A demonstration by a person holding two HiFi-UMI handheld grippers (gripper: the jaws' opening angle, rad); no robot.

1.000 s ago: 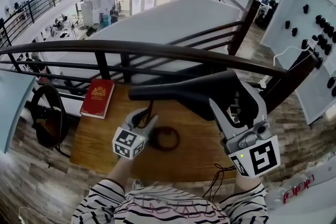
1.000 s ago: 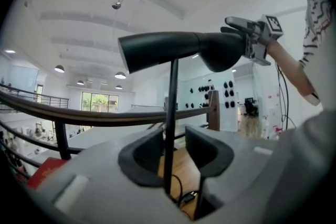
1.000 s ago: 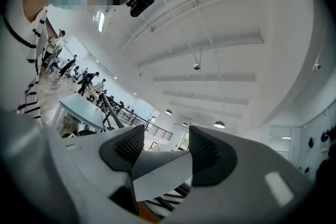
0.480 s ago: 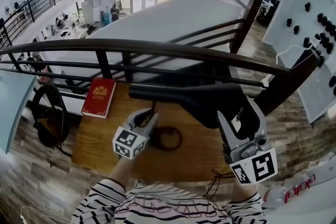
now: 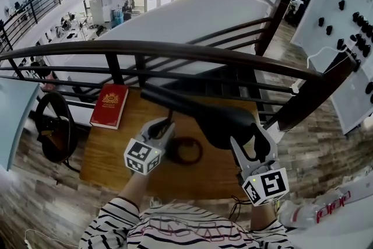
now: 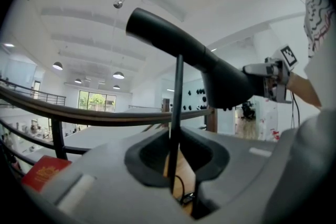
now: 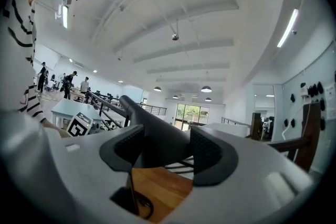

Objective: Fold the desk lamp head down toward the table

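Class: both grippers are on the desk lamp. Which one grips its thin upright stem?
The left gripper: it pinches the thin stem, whereas the right gripper clamps the wide lamp head.

Railing (image 5: 175,51) hems the table (image 5: 108,157) behind; near left corner free

Both are the same build, chunky light-grey plastic with rounded edges. The left hand-held gripper (image 5: 165,125) has a marker cube (image 5: 143,155) at its back end, white faces with black square codes. The right hand-held gripper (image 5: 247,136) has a matching cube (image 5: 266,186) at the rear, plus a tiny green light (image 5: 254,181) on the corner facing the jaws. The jaws are lined with dark ribbed pads (image 7: 208,152). Behind each gripper is a white sleeve (image 5: 111,224) with thin black stripes. There might be a thin dark cable (image 5: 235,205) trailing under the right one, hard to say from this angle.
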